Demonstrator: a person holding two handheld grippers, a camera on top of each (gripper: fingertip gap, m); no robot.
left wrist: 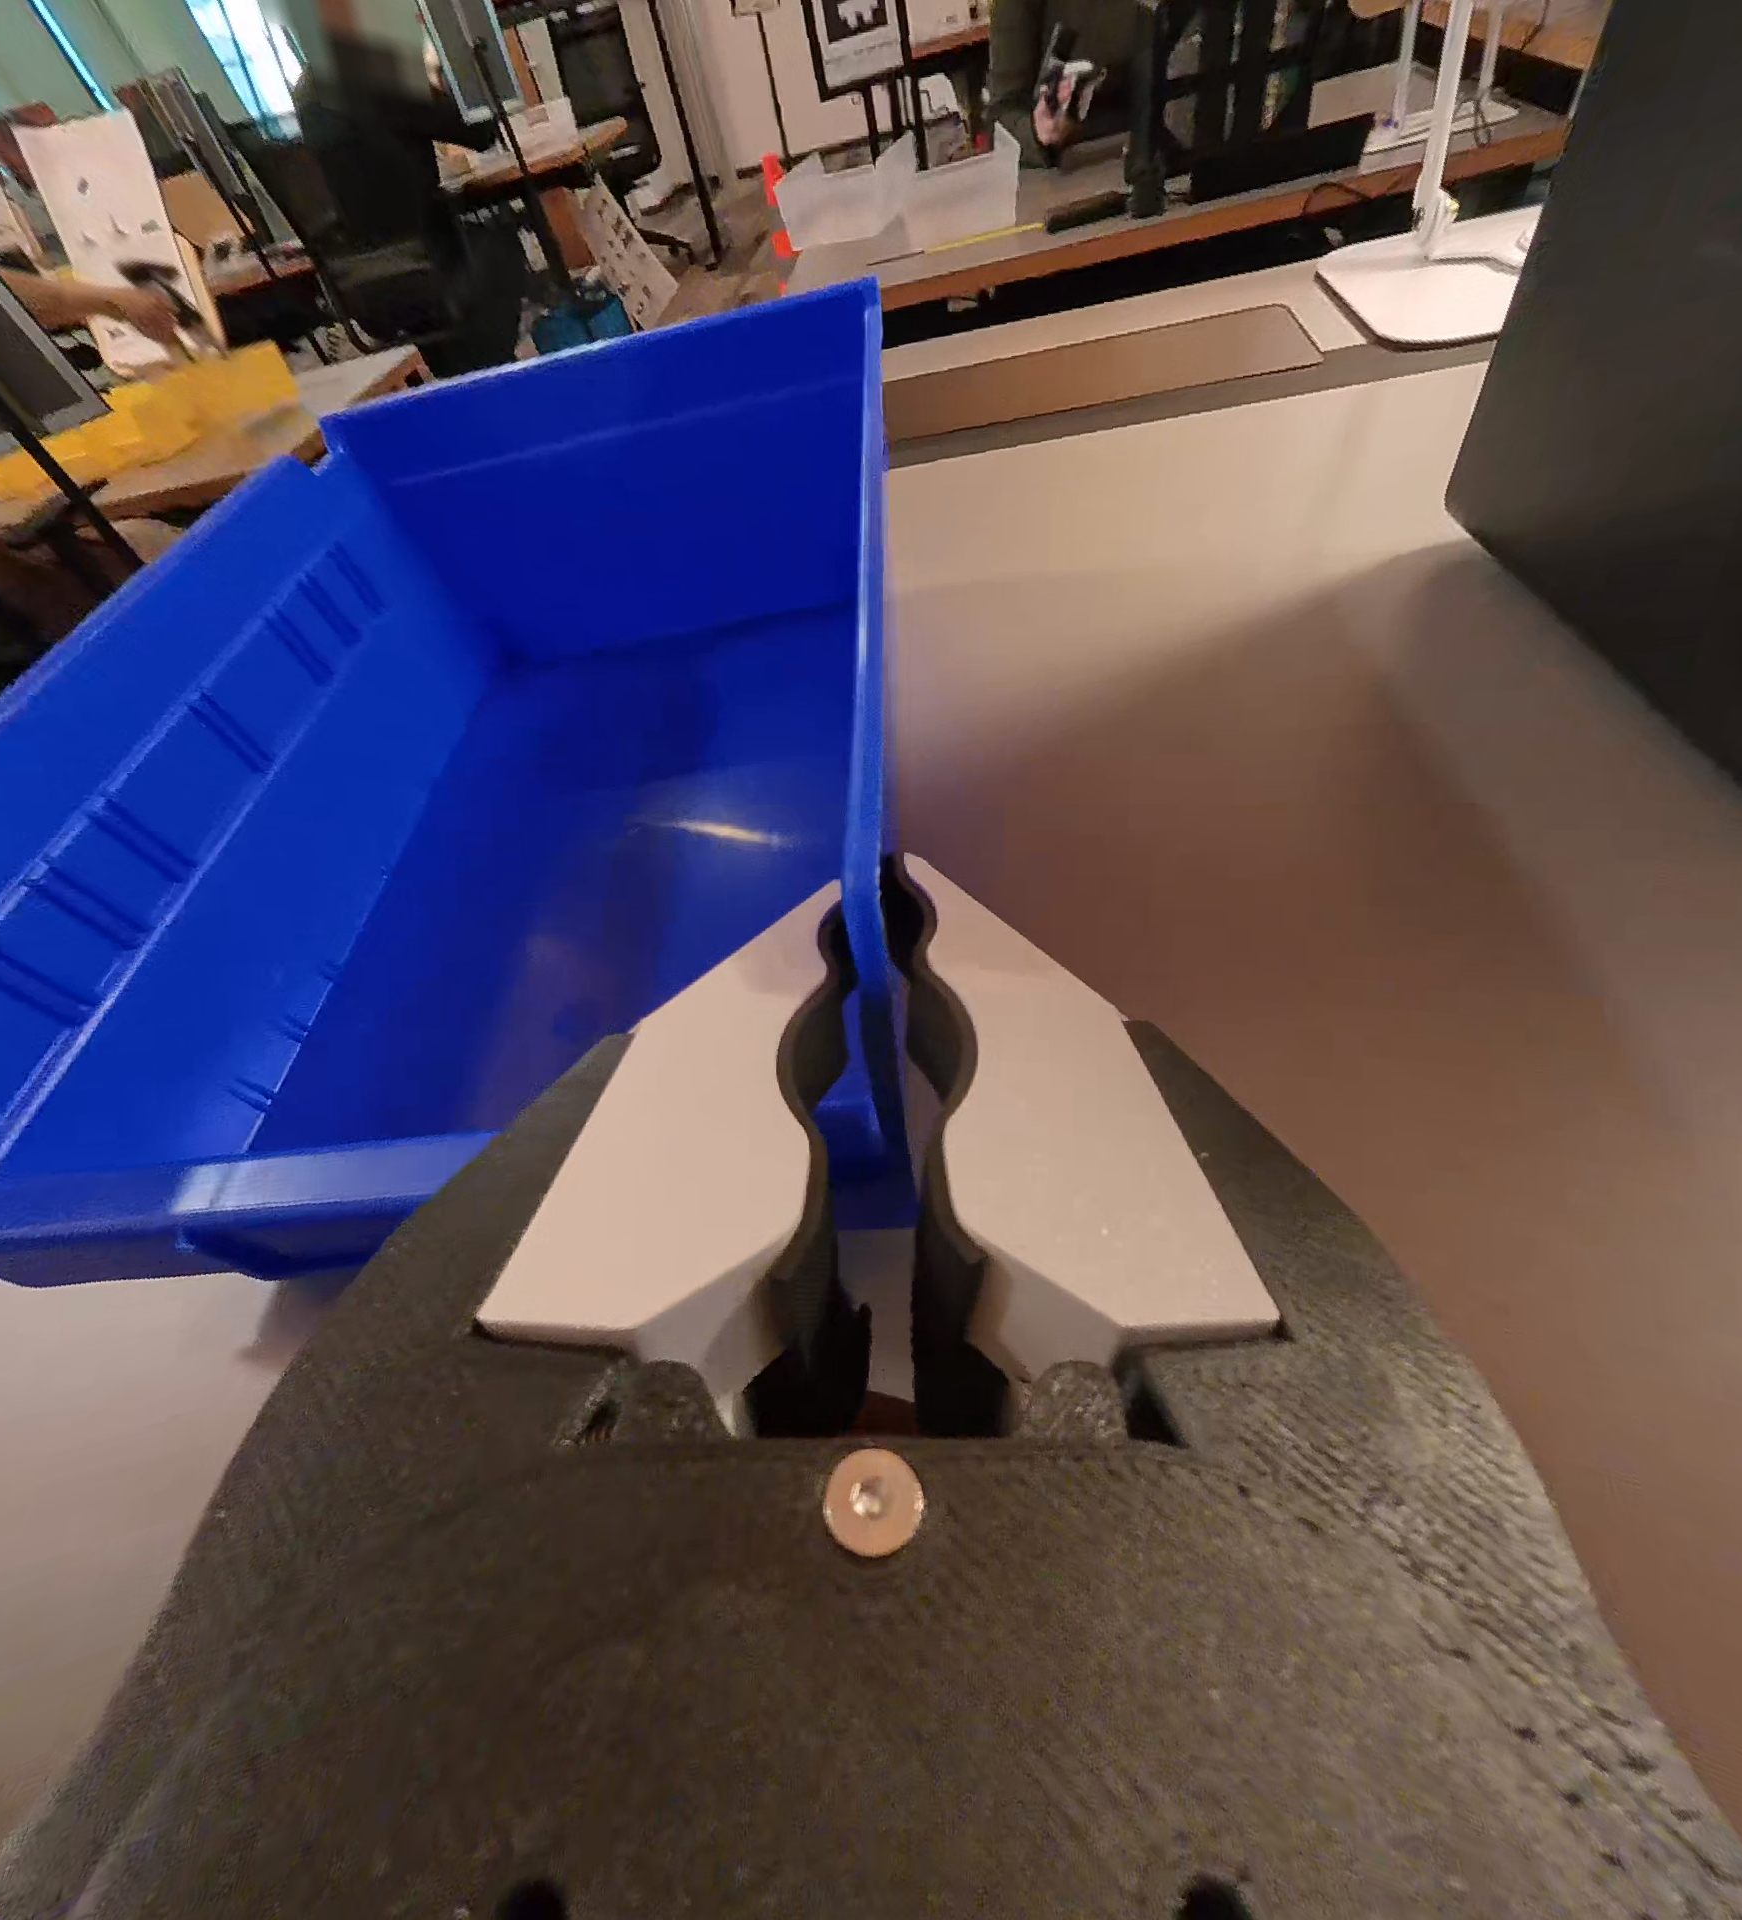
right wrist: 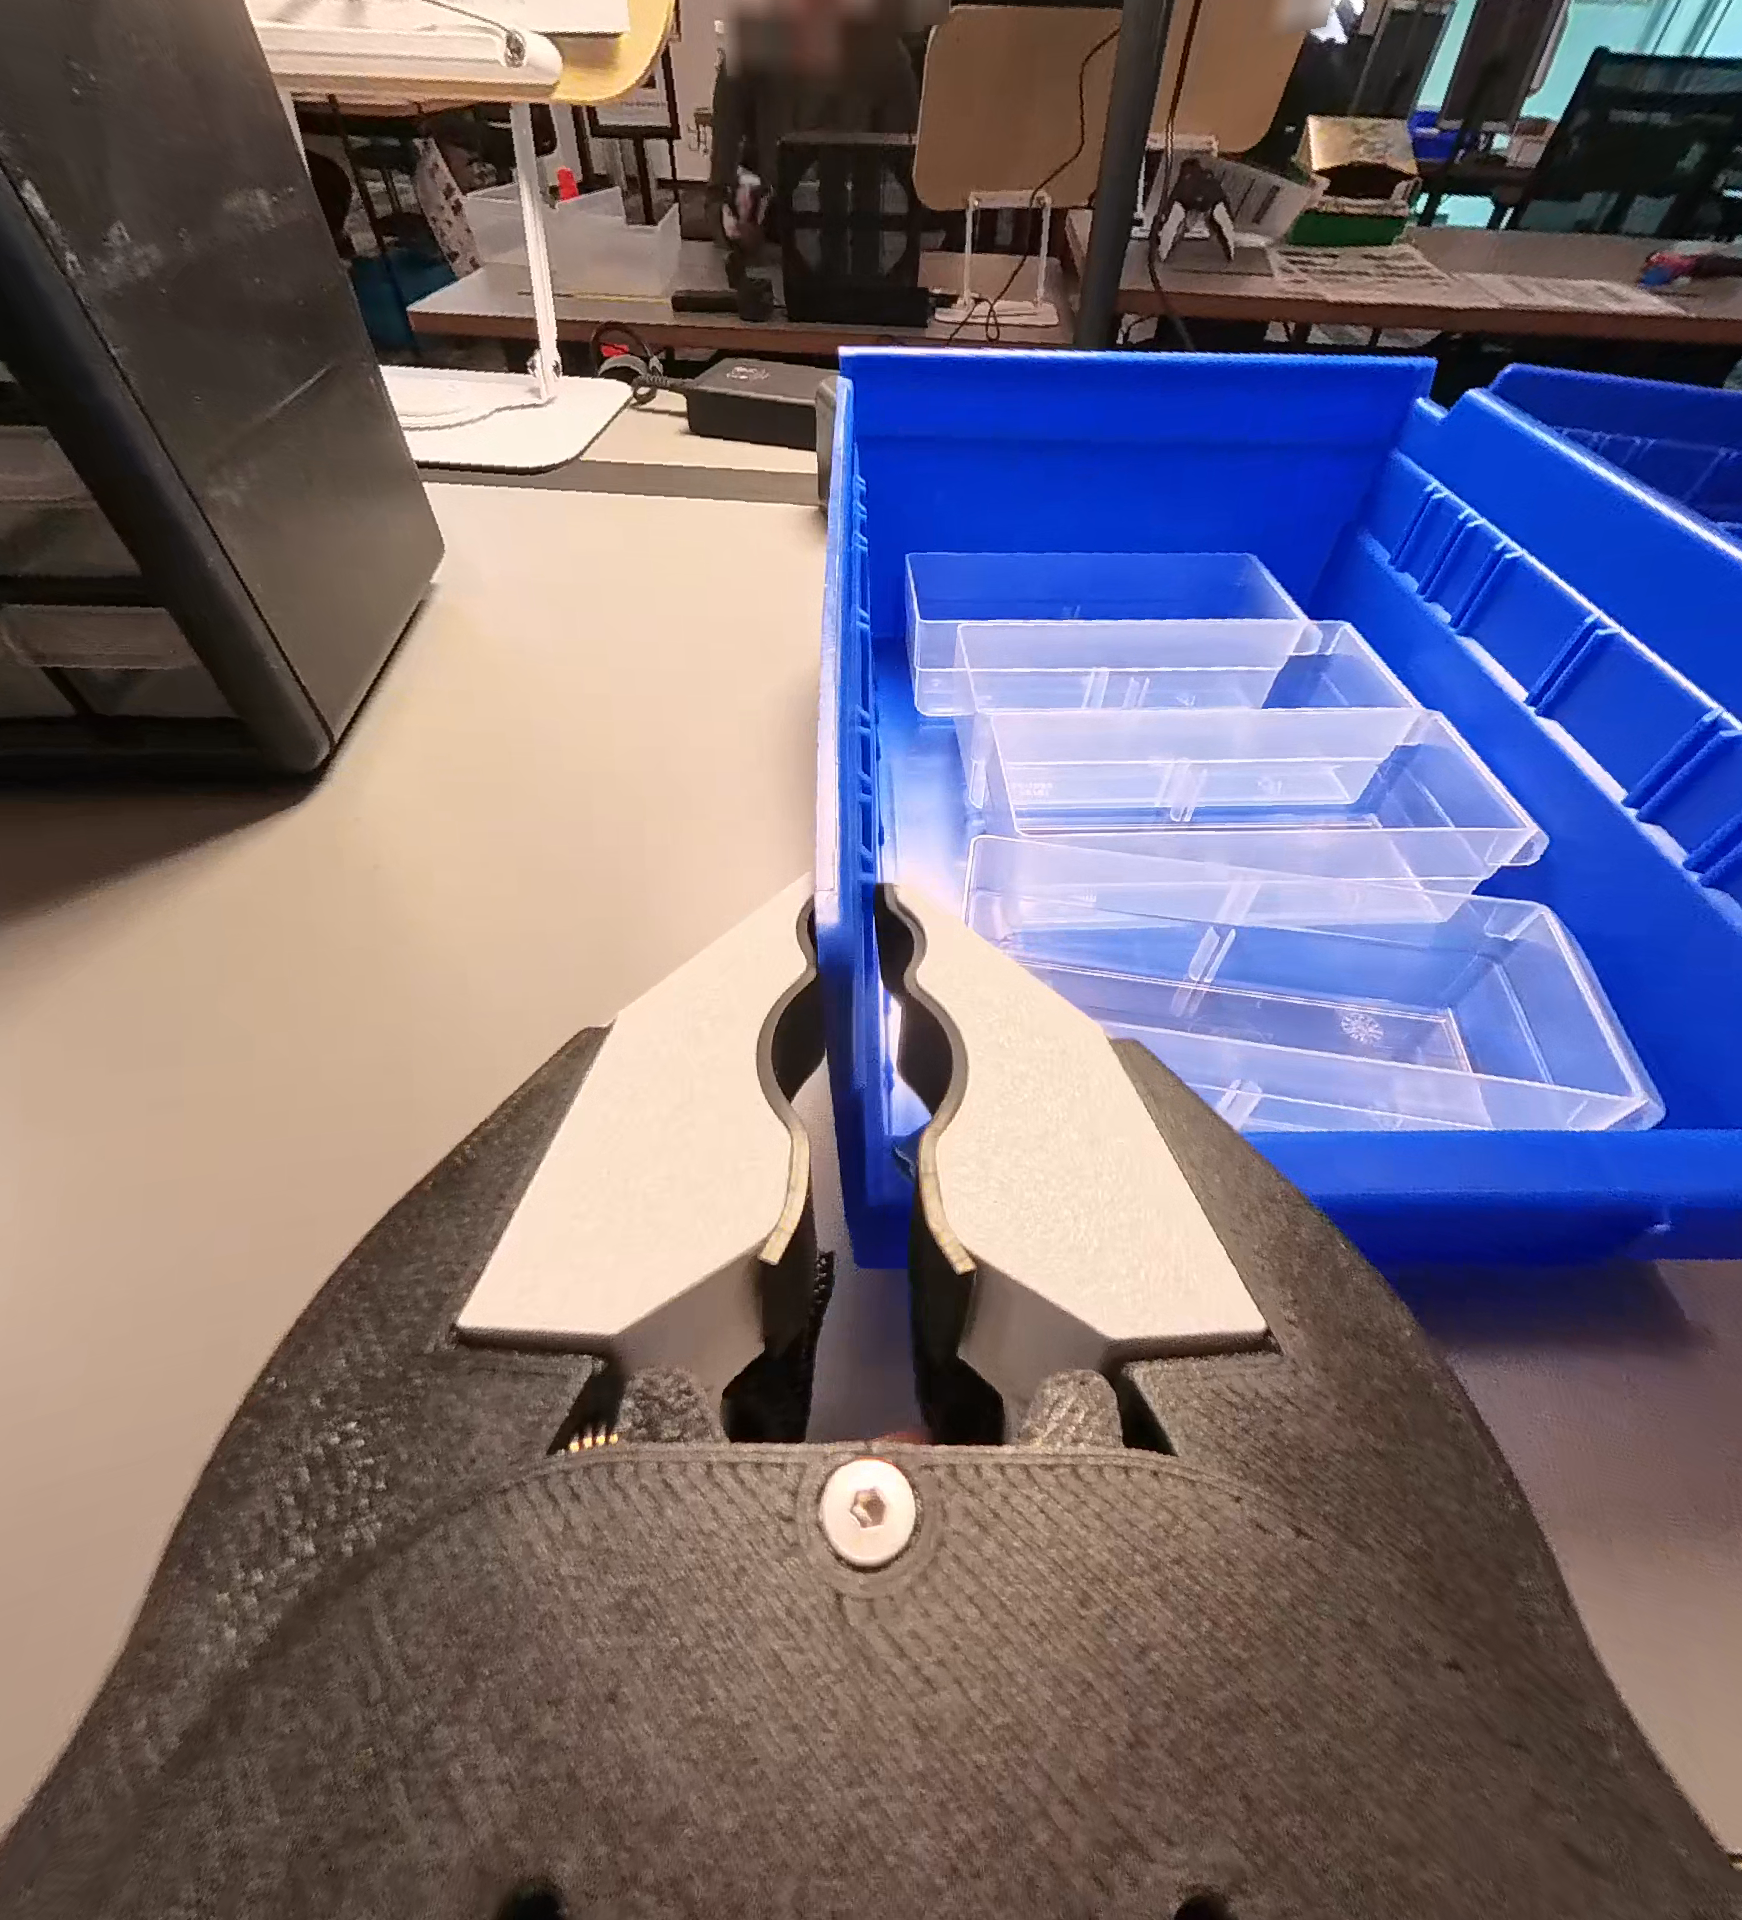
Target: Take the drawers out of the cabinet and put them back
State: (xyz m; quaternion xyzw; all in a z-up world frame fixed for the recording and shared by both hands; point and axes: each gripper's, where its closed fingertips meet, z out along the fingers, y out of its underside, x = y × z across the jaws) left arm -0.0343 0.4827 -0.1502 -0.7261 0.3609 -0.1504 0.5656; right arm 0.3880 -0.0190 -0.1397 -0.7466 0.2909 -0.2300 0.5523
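Note:
In the left wrist view my left gripper point(left wrist: 872, 883) is shut on the right side wall of an empty blue bin point(left wrist: 534, 727) on the grey table. In the right wrist view my right gripper point(right wrist: 846, 904) is shut on the left side wall of another blue bin point(right wrist: 1137, 447). Several clear plastic drawers point(right wrist: 1210, 769) lie in it. The black cabinet point(right wrist: 119, 364) stands at the left, with a few grey drawers still showing in its front. It also shows at the right edge of the left wrist view point(left wrist: 1677, 416).
A third blue bin point(right wrist: 1677, 468) sits right of the one with the drawers. A white lamp base point(right wrist: 503, 416) and a black power adapter point(right wrist: 753, 395) lie at the table's far edge. Other tables and people are in the background.

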